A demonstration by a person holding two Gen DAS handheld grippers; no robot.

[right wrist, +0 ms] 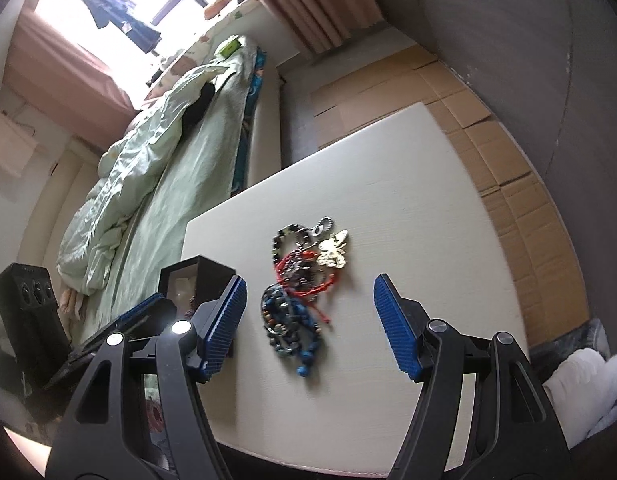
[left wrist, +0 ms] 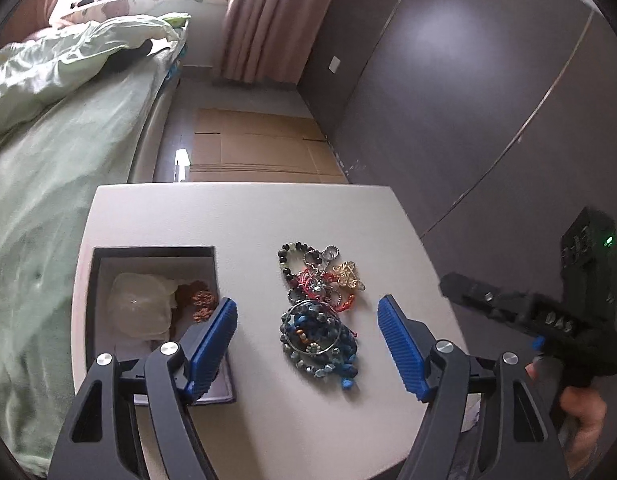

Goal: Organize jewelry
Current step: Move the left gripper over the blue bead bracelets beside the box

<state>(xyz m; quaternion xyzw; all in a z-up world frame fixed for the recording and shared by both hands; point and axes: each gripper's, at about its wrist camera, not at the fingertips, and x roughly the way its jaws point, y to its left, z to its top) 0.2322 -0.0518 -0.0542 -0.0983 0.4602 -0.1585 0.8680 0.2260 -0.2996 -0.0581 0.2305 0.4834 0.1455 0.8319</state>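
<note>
A green-sheeted bed (left wrist: 48, 184) flanks the white table (left wrist: 248, 216) on the left. Next comes an open dark box (left wrist: 93, 292) holding a pale pouch and brown beads, then the tangled jewelry pile (left wrist: 318, 308) of beads, red cord and a gold charm at table centre. Left gripper (left wrist: 306, 344) and right gripper (right wrist: 308, 326) hang spread, empty.

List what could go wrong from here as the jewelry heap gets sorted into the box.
1. The bracelets and chains in the jewelry pile look tangled, so lifting one piece may drag others along.
2. The left gripper and right gripper are both open and aimed at the same pile; they may collide.
3. The box already holds a clear bag and a reddish piece, so added items might snag or bury them.
</note>
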